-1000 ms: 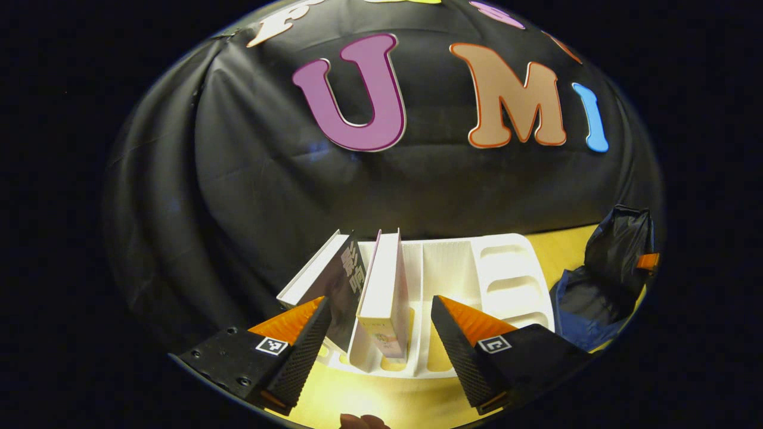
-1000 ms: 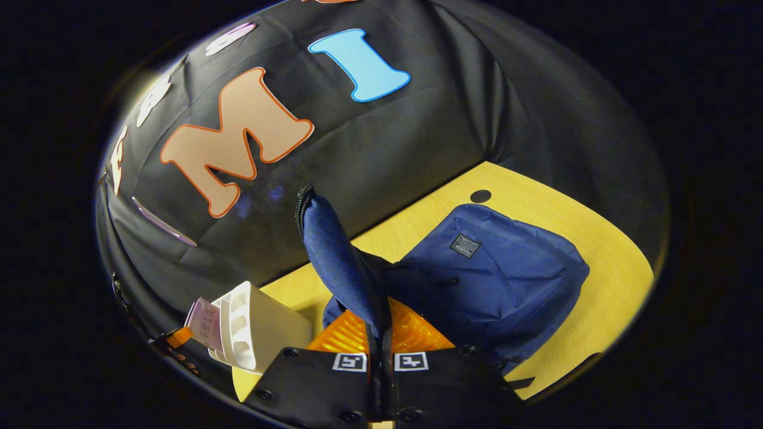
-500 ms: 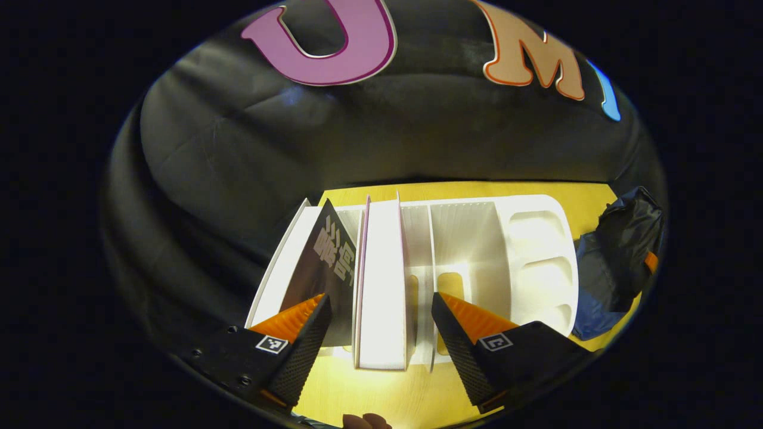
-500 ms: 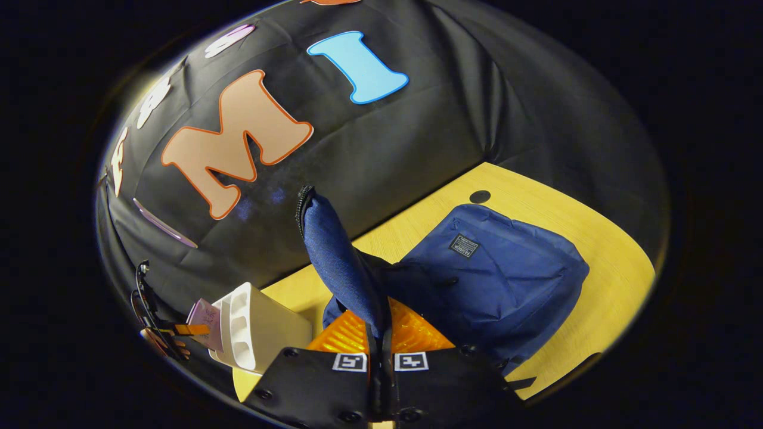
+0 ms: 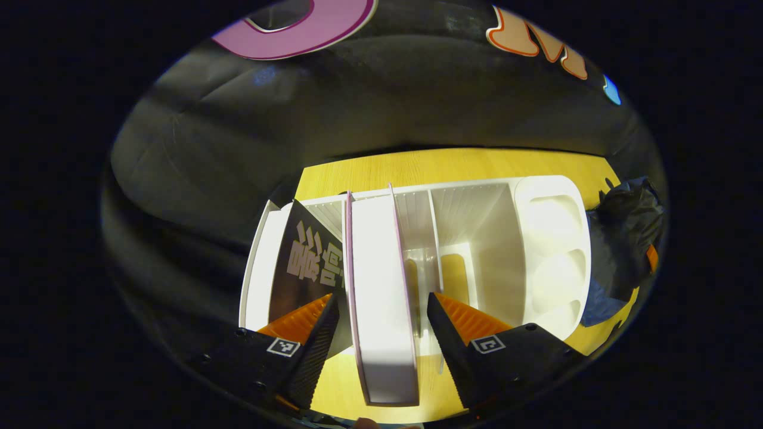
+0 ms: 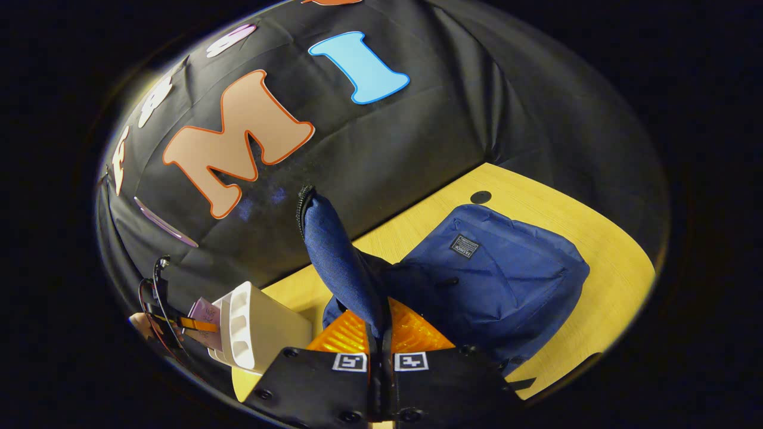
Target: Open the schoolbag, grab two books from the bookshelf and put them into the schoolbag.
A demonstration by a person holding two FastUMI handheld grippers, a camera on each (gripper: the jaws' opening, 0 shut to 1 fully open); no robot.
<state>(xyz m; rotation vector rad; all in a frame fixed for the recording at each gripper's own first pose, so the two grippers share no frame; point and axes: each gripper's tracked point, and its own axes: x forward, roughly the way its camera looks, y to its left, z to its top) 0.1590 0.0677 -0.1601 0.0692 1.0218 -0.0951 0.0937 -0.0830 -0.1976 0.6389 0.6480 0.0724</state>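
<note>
Meanwhile, your left hand-held gripper (image 5: 381, 325) hung open astride the white book (image 5: 381, 298) in the bookshelf (image 5: 551, 238), your right hand-held gripper (image 6: 381, 333) pinched the schoolbag (image 6: 495, 280) flap (image 6: 340, 262) upright on the table (image 6: 608, 286); closing on that book looked next.

The left gripper (image 5: 381, 325) is spread wide, while the right gripper (image 6: 381, 333) is pinched closed.

The left gripper (image 5: 381, 322) has come in over the white bookshelf (image 5: 551, 223) and tipped downward, so its spread fingers now straddle the pink-edged book (image 5: 381, 298). Seen from the right gripper view, it has moved in beside the bookshelf (image 6: 250, 330).
</note>
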